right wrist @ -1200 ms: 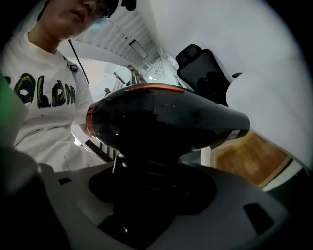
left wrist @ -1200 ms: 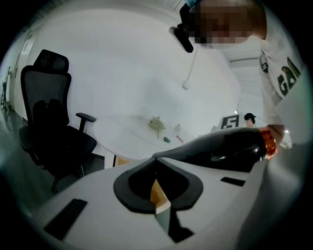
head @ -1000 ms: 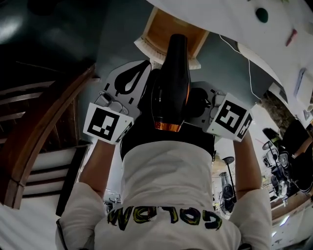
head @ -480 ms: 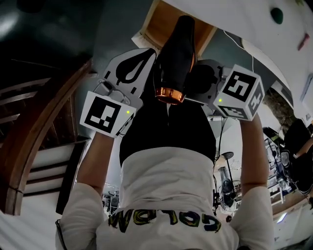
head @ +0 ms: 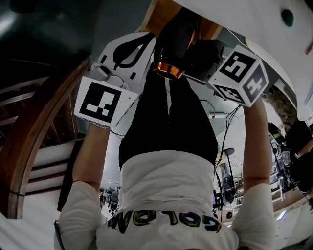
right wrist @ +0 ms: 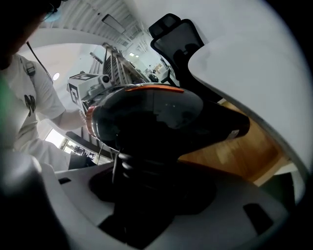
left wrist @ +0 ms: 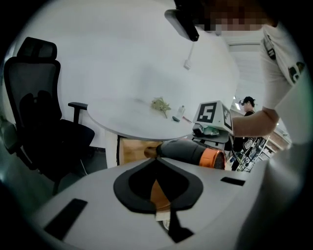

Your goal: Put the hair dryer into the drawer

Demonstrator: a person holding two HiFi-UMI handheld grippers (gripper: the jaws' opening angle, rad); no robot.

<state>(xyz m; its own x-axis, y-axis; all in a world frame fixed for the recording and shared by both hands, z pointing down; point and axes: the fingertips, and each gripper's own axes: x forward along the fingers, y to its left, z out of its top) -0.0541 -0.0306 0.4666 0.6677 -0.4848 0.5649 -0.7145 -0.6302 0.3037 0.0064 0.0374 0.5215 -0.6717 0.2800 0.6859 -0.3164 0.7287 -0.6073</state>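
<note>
The black hair dryer [head: 174, 43] with an orange ring at its back end points nose-first into the open wooden drawer [head: 157, 14]. My right gripper [head: 198, 51] is shut on its handle [right wrist: 142, 180], just right of the body. In the right gripper view the dryer's body [right wrist: 161, 114] hangs over the drawer's wooden floor [right wrist: 244, 151]. My left gripper [head: 145, 38] rides alongside on the left, shut with nothing in it. In the left gripper view the dryer [left wrist: 190, 151] lies just beyond the left gripper [left wrist: 156, 161], with the drawer [left wrist: 131, 152] behind.
The drawer sits under the rim of a white round table [head: 254, 24] bearing small items [left wrist: 160, 104]. A black office chair [left wrist: 39, 112] stands left of the table. A curved wooden rail [head: 44, 122] runs along the left in the head view.
Both grippers have moved up the picture toward the drawer, the right one carrying the hair dryer. The dryer's nose now reaches in under the table's rim.
</note>
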